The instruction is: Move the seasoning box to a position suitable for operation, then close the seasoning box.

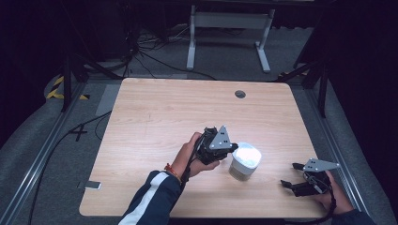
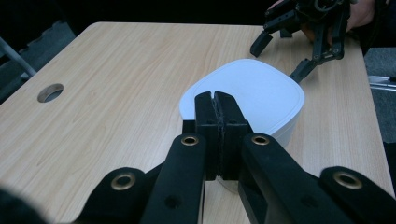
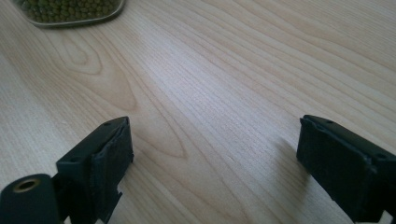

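A white-lidded container [image 1: 245, 161] stood on the wooden bench [image 1: 155, 122], toward the near edge and a little right of the middle. Its lid [image 2: 250, 95] was a rounded square, plain white, and through the clear wall below it the right gripper view showed small green beads or peas [image 3: 70, 9], though what exactly they were could not be told.

The left claw [image 1: 231, 149] sat just at the container's left side, over the lid's near rim. In the left gripper view its two black jaws were pressed flat together with nothing between them, their tips lying over the edge of the lid; whether they touched it could not be told. The left hand [image 1: 193, 157] gripped the tool from behind, with a dark sleeve bearing a white stripe [image 1: 152, 194] and an orange band at the wrist.

The right claw [image 1: 290, 176] lay well to the right of the container, low over the bench near its right front corner, jaws spread wide apart and holding nothing, with bare wood between them.

Farther off, a round hole [image 1: 240, 94] sat near the far edge of the bench.
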Motion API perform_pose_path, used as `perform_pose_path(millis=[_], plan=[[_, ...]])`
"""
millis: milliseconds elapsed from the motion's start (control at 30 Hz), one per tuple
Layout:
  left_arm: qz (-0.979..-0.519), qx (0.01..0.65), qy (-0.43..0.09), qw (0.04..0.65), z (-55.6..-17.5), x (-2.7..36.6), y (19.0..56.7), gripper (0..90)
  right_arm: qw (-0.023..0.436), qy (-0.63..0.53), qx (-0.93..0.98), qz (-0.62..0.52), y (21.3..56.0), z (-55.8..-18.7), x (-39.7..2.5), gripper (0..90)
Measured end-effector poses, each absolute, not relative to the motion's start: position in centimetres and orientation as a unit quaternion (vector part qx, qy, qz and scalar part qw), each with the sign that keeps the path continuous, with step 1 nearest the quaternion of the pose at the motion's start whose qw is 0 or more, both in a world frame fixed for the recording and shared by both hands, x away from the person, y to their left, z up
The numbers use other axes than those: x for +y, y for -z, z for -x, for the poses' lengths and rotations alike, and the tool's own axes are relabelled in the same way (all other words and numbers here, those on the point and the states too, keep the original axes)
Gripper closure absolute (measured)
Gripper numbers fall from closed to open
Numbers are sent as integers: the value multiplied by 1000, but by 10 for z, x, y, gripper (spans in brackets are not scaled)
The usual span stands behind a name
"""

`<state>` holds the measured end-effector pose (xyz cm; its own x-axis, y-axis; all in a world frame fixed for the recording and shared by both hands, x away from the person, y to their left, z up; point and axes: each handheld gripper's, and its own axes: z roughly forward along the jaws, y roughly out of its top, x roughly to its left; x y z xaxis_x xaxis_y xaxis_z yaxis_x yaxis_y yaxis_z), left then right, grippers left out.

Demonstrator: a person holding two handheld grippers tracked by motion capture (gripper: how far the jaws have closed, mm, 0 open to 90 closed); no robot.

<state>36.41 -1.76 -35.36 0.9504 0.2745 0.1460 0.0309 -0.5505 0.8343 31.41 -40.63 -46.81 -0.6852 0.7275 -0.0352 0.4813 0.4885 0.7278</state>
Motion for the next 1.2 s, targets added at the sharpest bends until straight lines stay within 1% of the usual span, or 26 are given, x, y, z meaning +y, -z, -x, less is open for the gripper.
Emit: perform_pose_path(millis=[333,433,767,867,1033,1133,1167,1200], plan=[[-874,92,-150,453,-370,1,351,882,171,-358,846,-356,468,-314,-406,104],[-873,104,-155,451,-370,10,352,871,172,-358,846,-356,468,-314,-407,104],[-876,130,-175,430,-370,46,363,781,172,-357,845,-358,468,-313,-407,104],[-877,147,-180,420,-368,63,369,737,172,-357,845,-359,468,-313,-407,104],[-882,176,-194,393,-366,91,378,630,172,-357,845,-358,468,-313,-407,104],[-882,198,-206,375,-364,108,386,551,172,-357,845,-358,468,-313,-407,104],[-882,204,-211,369,-363,111,388,488,172,-357,845,-359,468,-313,-407,104],[-884,210,-212,360,-361,118,393,479,172,-357,845,-359,468,-313,-407,104]])
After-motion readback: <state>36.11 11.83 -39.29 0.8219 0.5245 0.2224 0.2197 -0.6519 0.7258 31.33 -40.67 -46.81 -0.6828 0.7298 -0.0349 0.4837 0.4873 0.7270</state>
